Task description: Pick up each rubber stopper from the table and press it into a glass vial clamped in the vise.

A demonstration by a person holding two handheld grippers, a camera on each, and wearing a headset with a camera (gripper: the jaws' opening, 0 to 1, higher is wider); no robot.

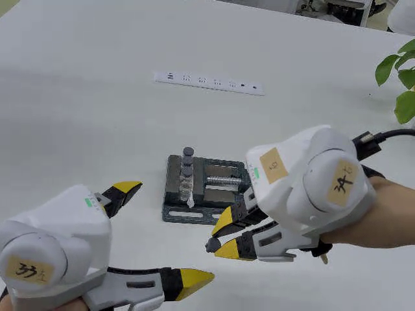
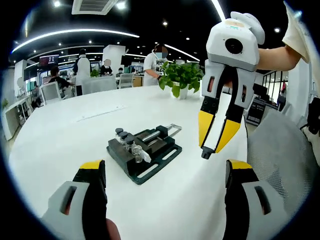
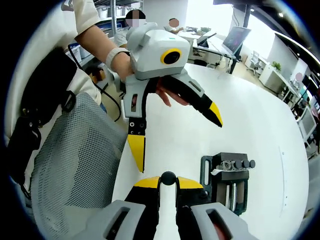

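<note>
A black vise [image 1: 214, 191] sits mid-table with a row of small glass vials [image 1: 187, 178] clamped in it. The far vials carry dark stoppers; the nearest one looks clear on top. My right gripper [image 1: 225, 236] hovers just right of and in front of the vise, shut on a small dark rubber stopper [image 1: 212, 244]. The stopper [image 3: 168, 178] sits between its yellow tips, right gripper [image 3: 168, 184]. My left gripper [image 1: 160, 232] is held wide open at the lower left, empty. The left gripper view shows the vise [image 2: 150, 152], the vials [image 2: 127, 140] and the right gripper [image 2: 212, 146] with the stopper [image 2: 205, 154].
A white power strip [image 1: 209, 83] lies farther back on the white table [image 1: 97, 97]. Plant leaves [image 1: 401, 78] hang at the right edge. A grey mesh chair [image 3: 75, 165] stands by the near table edge. People stand in the background.
</note>
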